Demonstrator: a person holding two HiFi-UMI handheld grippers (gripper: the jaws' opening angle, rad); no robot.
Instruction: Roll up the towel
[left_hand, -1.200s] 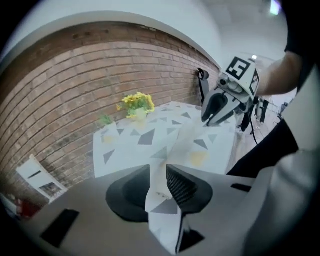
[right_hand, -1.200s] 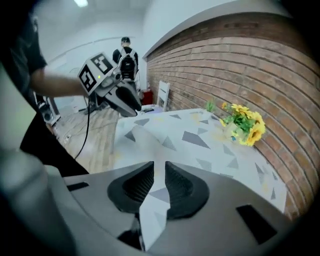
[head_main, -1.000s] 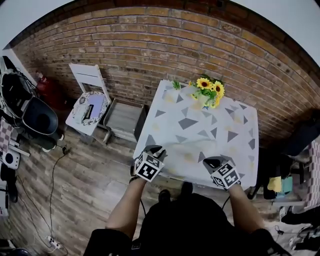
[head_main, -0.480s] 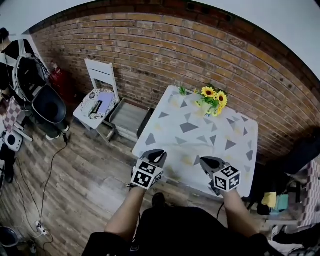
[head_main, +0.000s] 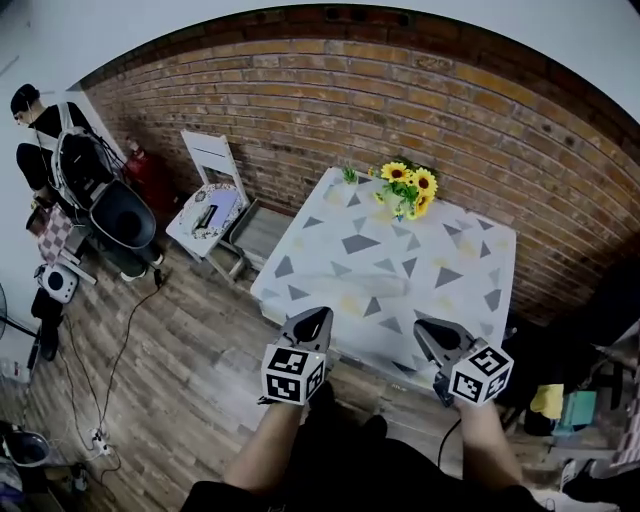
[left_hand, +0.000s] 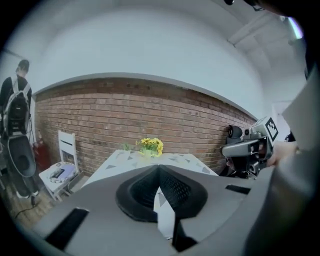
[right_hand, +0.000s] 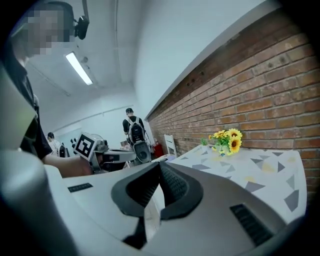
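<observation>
Against the brick wall (head_main: 330, 90) at twelve o'clock stood the table (head_main: 470, 290), with sunflowers (head_main: 405, 188) at its far edge. The towel (head_main: 375, 286), as best seen a pale roll, lay near its middle. A chair (head_main: 212, 180) sat at ten o'clock on the wood floor (head_main: 170, 370). At six o'clock hung the left gripper (head_main: 318, 316), its jaws just closed, and the right gripper (head_main: 427, 326), both pressed together on nothing.

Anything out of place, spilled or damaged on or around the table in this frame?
Nothing stands out. The sunflowers stand upright at the far edge of the table, nothing is spilled on it, and the left tool and right tool are both shut and empty by its near edge.
</observation>
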